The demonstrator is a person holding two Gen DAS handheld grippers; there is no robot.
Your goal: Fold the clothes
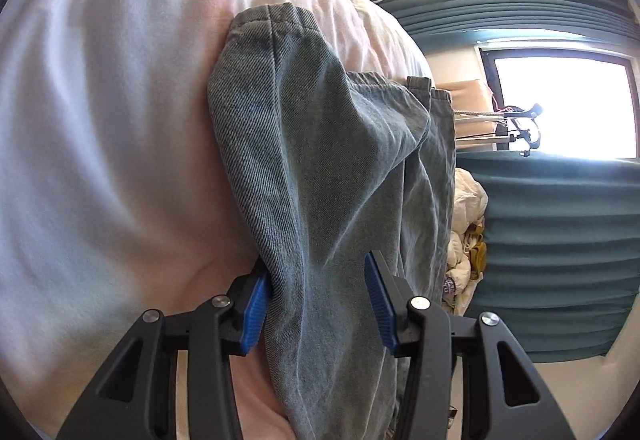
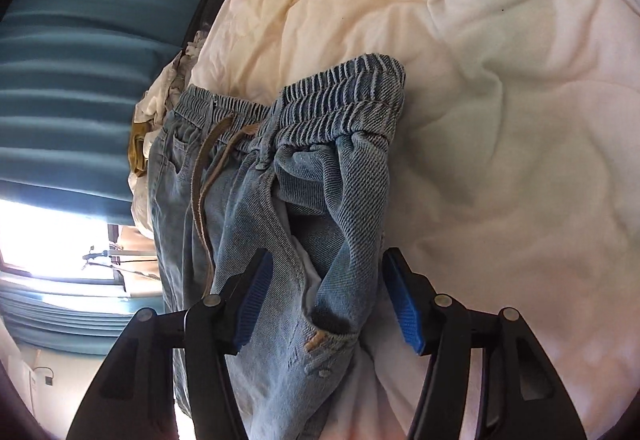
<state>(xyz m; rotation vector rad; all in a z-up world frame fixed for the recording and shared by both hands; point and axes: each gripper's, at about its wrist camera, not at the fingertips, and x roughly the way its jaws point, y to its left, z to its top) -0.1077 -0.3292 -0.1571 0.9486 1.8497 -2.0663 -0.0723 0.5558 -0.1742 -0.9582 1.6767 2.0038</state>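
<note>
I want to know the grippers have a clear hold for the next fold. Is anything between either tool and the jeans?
Nothing visible. The jeans already run between the left tool's blue pads, and their waistband end sits between the right tool's pads, lying on the pale bedding.

The left gripper (image 1: 316, 304) points down at a slant over the jeans (image 1: 340, 168), its black arms spread and its blue pads (image 1: 256, 314) set apart. Denim fills the gap: the left pad touches the cloth, and the right pad lies against the fold's far side. The right gripper (image 2: 328, 304) also tilts down onto the jeans near their waistband. Its pads stand apart with bunched denim between them; the left pad touches the cloth, the right pad stands clear of it.
</note>
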